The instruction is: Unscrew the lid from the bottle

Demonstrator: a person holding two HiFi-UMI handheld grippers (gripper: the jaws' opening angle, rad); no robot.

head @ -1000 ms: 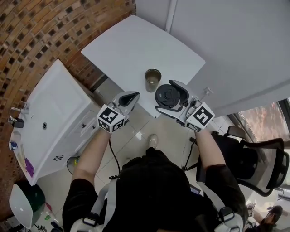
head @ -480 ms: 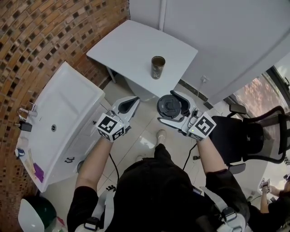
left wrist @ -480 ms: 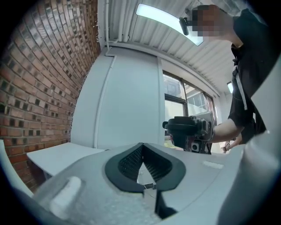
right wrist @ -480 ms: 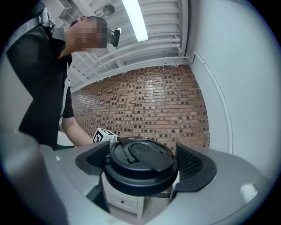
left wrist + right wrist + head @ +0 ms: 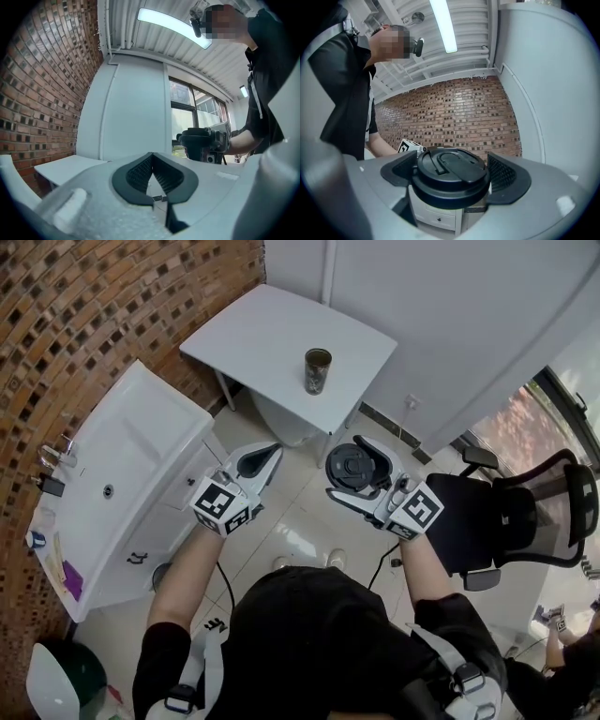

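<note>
The open metal bottle (image 5: 317, 370) stands lidless on the white table (image 5: 267, 334), well ahead of both grippers. Its black lid (image 5: 350, 466) is clamped between the pads of my right gripper (image 5: 351, 469), held out over the tiled floor. In the right gripper view the lid (image 5: 451, 174) fills the gap between the jaws, top side up. My left gripper (image 5: 266, 455) is shut with nothing in it; in the left gripper view its pads (image 5: 140, 172) meet. That view also shows the lid (image 5: 199, 140) off to the right.
A white sink cabinet (image 5: 122, 474) stands at the left against the brick wall (image 5: 112, 315). A black office chair (image 5: 530, 517) is at the right. A white wall (image 5: 450, 324) runs behind the table. A green bin (image 5: 66, 681) sits at bottom left.
Both grippers have drawn back from the table over the floor, the right one carrying the lid. The bottle stays on the table, now farther from them.
</note>
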